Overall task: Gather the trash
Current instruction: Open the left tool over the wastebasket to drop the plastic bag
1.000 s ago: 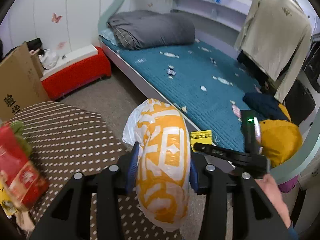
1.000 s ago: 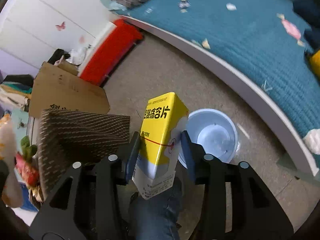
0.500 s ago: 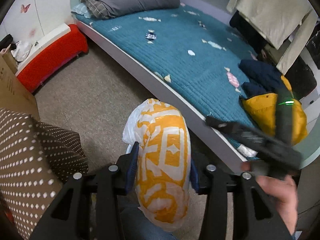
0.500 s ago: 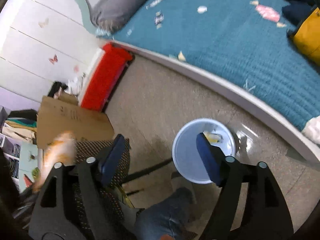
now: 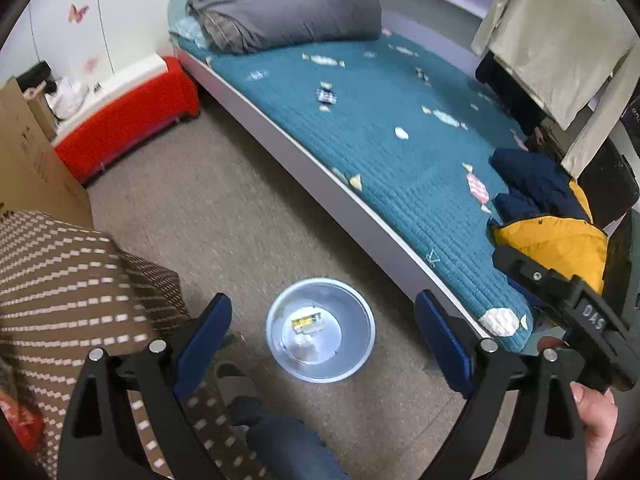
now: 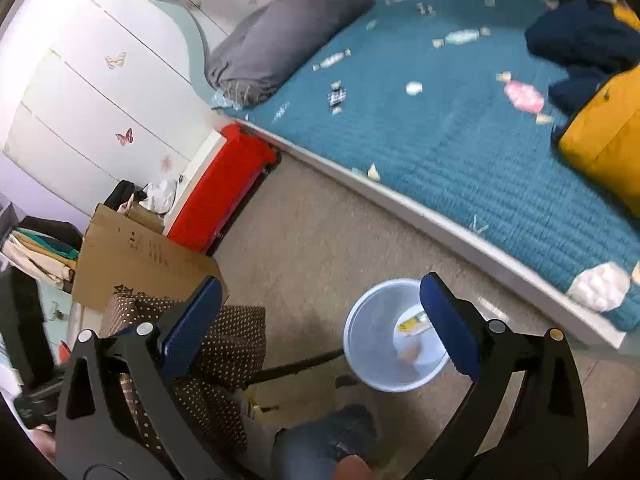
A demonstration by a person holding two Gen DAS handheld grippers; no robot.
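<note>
Teal quilting covers the bed (image 5: 400, 168), the biggest thing in the room, and candy wrappers (image 5: 442, 115) lie scattered over it, with a grey duvet (image 5: 288, 16) bundled at the head and a navy and yellow jacket (image 5: 548, 216) at the foot. Beside the bed runs grey-brown floor (image 5: 240, 200), with a red storage bench (image 5: 124, 120) against the white wall, a cardboard box (image 5: 24, 160) near it, and a surface under a brown dotted cloth (image 5: 60, 280) at the left. On the floor close to the bed frame stands a pale blue bin (image 5: 321, 330), and inside it lie a small yellow box (image 5: 306, 322) and some pale crumpled packaging. The dropping step looks finished for both hands. The left claw (image 5: 322, 340) hangs right over the bin, its jaws opening wide with nothing between them; the right claw (image 6: 320, 320), seen in its own view, is likewise opening and empty, with the bin showing beside its right finger. More trash plainly remains: the wrappers on the bed, the nearest being a white one (image 5: 500, 320) at the mattress edge. The next move probably calls for swinging a spread claw over to the bed, lowering onto one flat wrapper and pinching it without snagging the quilt.
</note>
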